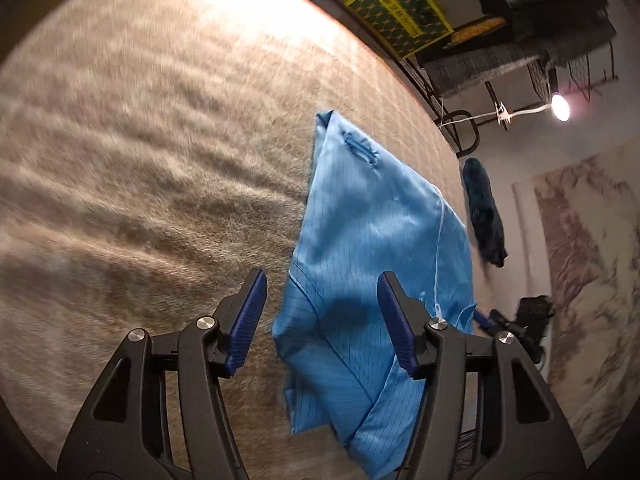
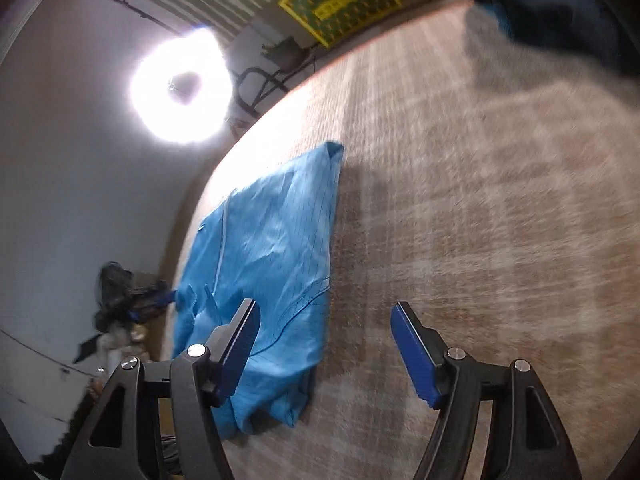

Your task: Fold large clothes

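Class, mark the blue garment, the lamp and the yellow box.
blue garment (image 1: pixel 372 240), left wrist view, its flat middle panel.
lamp (image 2: pixel 182 86), right wrist view, glowing ring.
yellow box (image 1: pixel 396 10), left wrist view, patterned face.

A beige plaid cloth covers the worktop. Beyond its far edge stand a yellow-rimmed green box and a bright lamp. A dark teal garment hangs nearby.

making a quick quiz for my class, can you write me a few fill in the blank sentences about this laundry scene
1. The garment lying on the bed is light ____ in colour.
2. Both the left gripper and the right gripper have their jaws ____.
3. The pads on the fingers are dark ____.
4. The box beyond the bed has a ____ border.

Missing words: blue; open; blue; yellow
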